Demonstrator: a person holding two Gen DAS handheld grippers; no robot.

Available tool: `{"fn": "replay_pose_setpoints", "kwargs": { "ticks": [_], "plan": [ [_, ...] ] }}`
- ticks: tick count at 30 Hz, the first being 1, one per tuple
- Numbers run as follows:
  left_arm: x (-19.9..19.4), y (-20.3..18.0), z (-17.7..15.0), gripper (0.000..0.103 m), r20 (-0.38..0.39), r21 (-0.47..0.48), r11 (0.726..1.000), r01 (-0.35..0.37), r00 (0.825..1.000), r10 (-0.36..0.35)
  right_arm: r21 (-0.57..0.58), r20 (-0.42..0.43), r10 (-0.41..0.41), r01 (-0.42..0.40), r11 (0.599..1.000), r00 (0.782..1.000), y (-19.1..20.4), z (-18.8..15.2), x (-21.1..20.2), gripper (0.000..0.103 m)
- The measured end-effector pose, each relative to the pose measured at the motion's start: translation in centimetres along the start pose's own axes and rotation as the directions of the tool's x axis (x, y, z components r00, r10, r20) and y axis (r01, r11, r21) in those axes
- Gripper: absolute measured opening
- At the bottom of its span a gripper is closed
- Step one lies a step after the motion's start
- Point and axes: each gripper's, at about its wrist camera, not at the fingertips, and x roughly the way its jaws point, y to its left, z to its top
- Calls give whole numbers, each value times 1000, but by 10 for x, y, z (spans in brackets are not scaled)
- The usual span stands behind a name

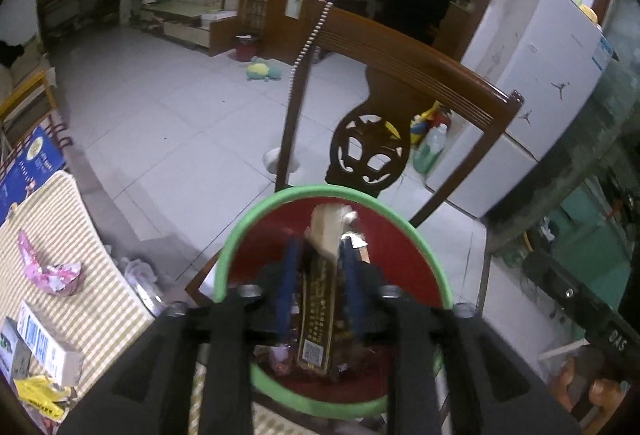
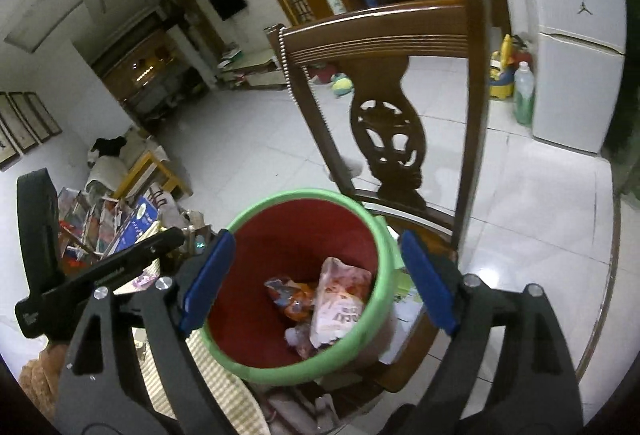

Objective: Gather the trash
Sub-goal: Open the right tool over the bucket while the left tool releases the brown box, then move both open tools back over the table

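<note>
A bin with a green rim and red inside stands on a wooden chair, right under both grippers. My left gripper hangs over its mouth, blue fingers a little apart. A long brown and gold wrapper with a cream end lies lengthwise between them, with a thin dark gap on each side. My right gripper stands wide open above the bin rim with nothing between its fingers. Down in the bin lie a pink packet and an orange wrapper.
The carved chair back rises just behind the bin. To the left a table with a striped cloth holds a crumpled pink wrapper, a small box and a yellow wrapper. A white fridge stands at the right on a tiled floor.
</note>
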Motion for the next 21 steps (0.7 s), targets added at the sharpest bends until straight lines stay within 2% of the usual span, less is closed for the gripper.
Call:
{"fn": "replay_pose_setpoints", "kwargs": {
  "ticks": [1,6,16,21],
  "plan": [
    [-2,-2,0,42,6,6,1000,3,1000,-3,-1,4,-6,6,1000,1000,0,-1,-3,84],
    [-18,-7,-4,47,37,31,999,9,999,-10,-20,12,-6,6,1000,1000,7,-6,-11,85],
    [-86,25,-17,52,160,-1,999,-38,986,37,-130,12,29,-28,991,999,59,-25,-20,87],
    [-114,49,-29,52,190,-36,998,-50,980,56,-168,-4,56,-56,984,998,90,-40,-20,87]
  ]
}}
